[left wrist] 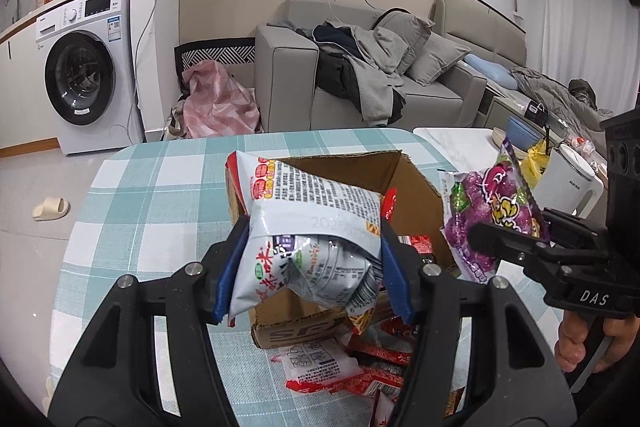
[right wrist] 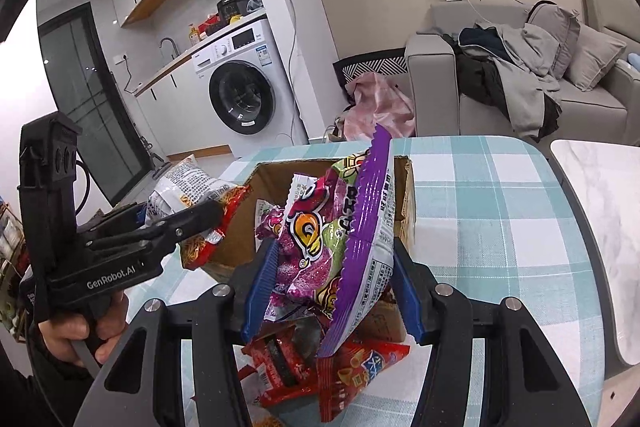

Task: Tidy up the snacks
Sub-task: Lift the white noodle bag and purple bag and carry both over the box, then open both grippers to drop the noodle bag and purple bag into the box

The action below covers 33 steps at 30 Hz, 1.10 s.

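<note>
2 grippers, 1 packet each: left gripper point(left wrist: 312, 263) clamped 1 white snack bag point(left wrist: 312, 223); right gripper point(right wrist: 334, 283) clamped 1 purple snack bag point(right wrist: 340, 247) (1 cardboard box point(left wrist: 408, 183) just beyond both fingertips).

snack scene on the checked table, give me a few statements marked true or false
1. The left gripper is clamped on a white and red snack bag. True.
2. The right gripper is empty. False: it holds a purple snack bag between its blue pads.
3. The cardboard box is closed with its flaps taped shut. False: it is open at the top, and packets show inside.
4. Red snack packets lie on the checked tablecloth near the box. True.
5. Both held bags already lie in the box. False: each is in a gripper above or beside the box.
</note>
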### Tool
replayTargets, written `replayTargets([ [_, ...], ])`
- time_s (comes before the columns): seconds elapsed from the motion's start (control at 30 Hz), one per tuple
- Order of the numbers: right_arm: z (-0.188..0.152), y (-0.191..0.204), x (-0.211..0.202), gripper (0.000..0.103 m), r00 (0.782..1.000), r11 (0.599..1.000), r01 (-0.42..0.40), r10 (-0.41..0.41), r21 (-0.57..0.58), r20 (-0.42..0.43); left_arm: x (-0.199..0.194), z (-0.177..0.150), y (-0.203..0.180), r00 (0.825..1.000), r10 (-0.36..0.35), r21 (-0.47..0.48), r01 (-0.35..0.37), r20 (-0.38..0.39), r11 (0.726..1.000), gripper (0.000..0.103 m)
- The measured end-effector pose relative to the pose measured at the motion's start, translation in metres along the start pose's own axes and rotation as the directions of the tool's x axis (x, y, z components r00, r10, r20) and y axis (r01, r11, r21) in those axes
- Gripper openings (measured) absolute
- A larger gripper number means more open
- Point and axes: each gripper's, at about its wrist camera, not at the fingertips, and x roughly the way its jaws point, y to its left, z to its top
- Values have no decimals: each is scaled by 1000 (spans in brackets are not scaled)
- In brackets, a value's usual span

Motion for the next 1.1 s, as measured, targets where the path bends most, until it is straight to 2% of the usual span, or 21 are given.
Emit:
replayTargets([
  [0.73,7,-11,54,55,998,999,39,-38,26,-42,63,-6,2,999,11,30,-9,-51,1000,58],
  [0.9,8,-8,62,55,998,999,26,-25,19,-49,72,-6,2,998,18,36,-16,-61,999,58],
  [1.1,12,-6,72,55,998,999,45,-45,3,-55,81,-9,2,997,38,50,-35,-71,998,58],
])
